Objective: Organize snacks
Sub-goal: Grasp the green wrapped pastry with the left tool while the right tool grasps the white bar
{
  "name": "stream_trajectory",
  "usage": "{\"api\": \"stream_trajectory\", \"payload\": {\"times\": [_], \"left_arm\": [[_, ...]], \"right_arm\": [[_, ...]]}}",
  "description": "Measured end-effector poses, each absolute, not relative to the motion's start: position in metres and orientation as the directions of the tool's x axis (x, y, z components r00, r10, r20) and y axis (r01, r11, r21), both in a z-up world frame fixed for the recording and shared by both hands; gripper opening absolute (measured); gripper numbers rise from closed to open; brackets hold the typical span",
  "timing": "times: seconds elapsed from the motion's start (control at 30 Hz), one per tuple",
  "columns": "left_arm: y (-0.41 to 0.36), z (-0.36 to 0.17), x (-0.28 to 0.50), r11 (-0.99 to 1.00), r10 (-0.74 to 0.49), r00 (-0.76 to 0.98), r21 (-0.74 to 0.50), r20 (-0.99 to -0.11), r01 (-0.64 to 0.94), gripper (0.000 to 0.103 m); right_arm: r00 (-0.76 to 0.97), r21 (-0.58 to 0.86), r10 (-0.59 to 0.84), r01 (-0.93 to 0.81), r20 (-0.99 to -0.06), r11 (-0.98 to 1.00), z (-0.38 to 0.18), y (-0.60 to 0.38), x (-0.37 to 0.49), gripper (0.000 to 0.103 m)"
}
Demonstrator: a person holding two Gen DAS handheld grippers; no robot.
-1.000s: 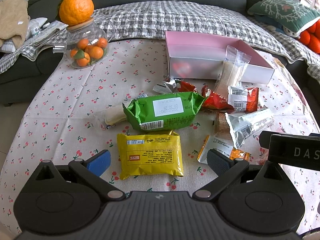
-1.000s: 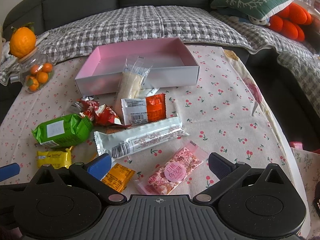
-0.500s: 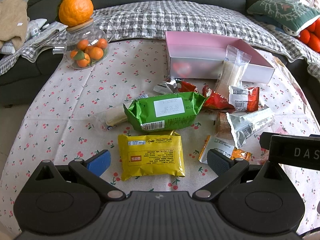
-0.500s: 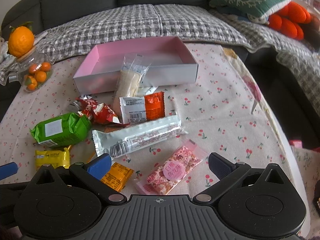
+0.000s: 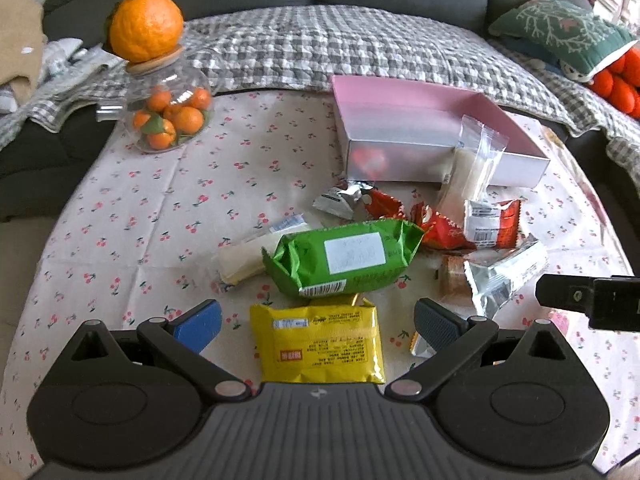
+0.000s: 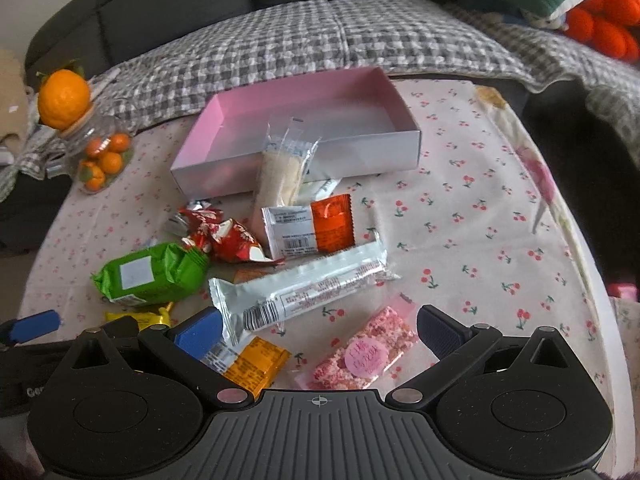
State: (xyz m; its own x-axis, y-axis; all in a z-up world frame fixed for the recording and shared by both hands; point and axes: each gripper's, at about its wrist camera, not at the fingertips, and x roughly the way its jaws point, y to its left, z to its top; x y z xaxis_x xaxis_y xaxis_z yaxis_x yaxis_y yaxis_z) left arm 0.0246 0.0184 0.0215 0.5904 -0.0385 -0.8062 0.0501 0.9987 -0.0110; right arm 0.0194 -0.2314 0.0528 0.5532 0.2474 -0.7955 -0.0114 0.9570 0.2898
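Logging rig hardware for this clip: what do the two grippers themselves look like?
Both match: a black ribbed body with two round housings, black linkage arms with silver pivot pins, and blue textured finger pads. See the left gripper and right gripper. A small crosshair mark sits on each body's centre. No cables or sleeves show.

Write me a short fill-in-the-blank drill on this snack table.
1. The big orange sits on top of the glass ____.
2. Directly between the left gripper's open fingers lies the ____ packet.
3. The box holding no snacks yet is ____ inside.

Missing words: jar; yellow; pink
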Motion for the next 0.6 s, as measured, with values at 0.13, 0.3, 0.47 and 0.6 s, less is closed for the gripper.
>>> {"api": "stream_trajectory", "payload": {"times": [0.13,0.3,0.47,0.6], "left_arm": [[0.025,0.022,0.038,0.996,-0.079,0.556,-0.045,-0.828,0.075,0.102],[0.028,0.019,0.050,0.980,-0.149,0.545,-0.050,-0.825,0.192,0.100],[0.020,0.010,0.058,0.922,-0.244,0.511,-0.034,-0.824,0.385,0.097],[0.014,0.005,0.061,0.880,-0.254,0.541,0.041,-0.802,0.473,0.092]], "right_arm": [[0.556,0.361,0.292,0.015,-0.778,0.932,0.055,-0.244,0.027,0.103],[0.490,0.493,0.407,0.054,-0.771,0.868,0.049,-0.258,0.038,0.103],[0.438,0.596,0.499,0.114,-0.748,0.795,0.033,-0.262,0.049,0.103],[0.417,0.633,0.534,0.142,-0.736,0.761,0.022,-0.259,0.055,0.103]]}}
